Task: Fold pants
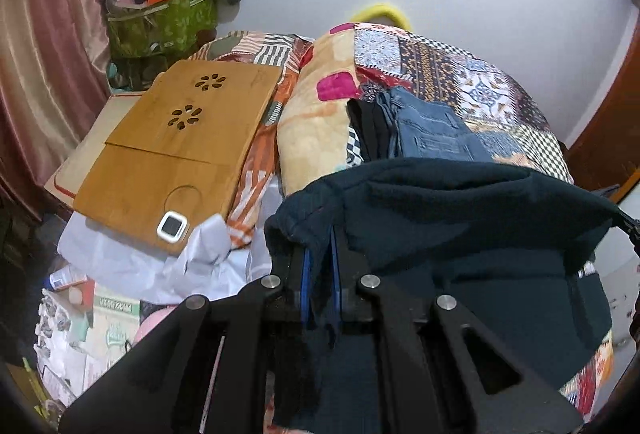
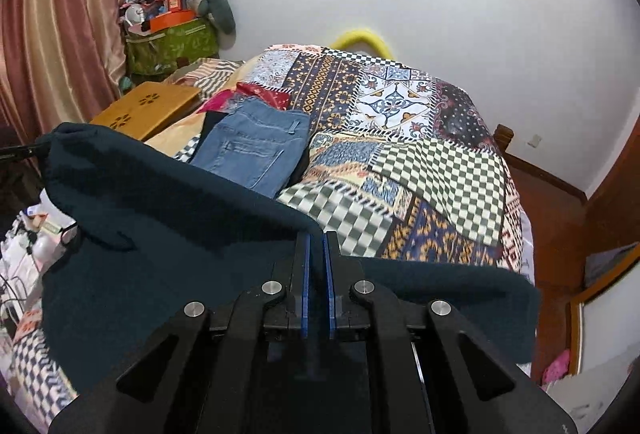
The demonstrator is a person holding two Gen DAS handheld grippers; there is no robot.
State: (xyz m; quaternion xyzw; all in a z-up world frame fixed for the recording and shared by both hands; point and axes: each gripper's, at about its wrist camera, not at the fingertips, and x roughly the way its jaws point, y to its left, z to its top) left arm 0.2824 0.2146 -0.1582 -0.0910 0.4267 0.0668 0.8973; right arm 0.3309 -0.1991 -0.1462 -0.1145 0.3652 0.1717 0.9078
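A: Dark teal cloth, the pants [image 1: 460, 202], hung stretched between the left gripper [image 1: 320, 234] and the right gripper [image 2: 316, 238], each clamped on an edge above the bed [image 2: 420, 170].

B: A fold looked underway; next they likely needed carrying that edge across evenly, short of the folded jeans [image 2: 252, 150] beyond.

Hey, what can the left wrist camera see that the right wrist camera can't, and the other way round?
Only the left wrist view shows the white-framed square gadget on the wooden lap desk. Only the right wrist view shows the wooden floor beside the bed. Both show the dark pants pinched in the left gripper and right gripper, folded jeans and patchwork quilt.
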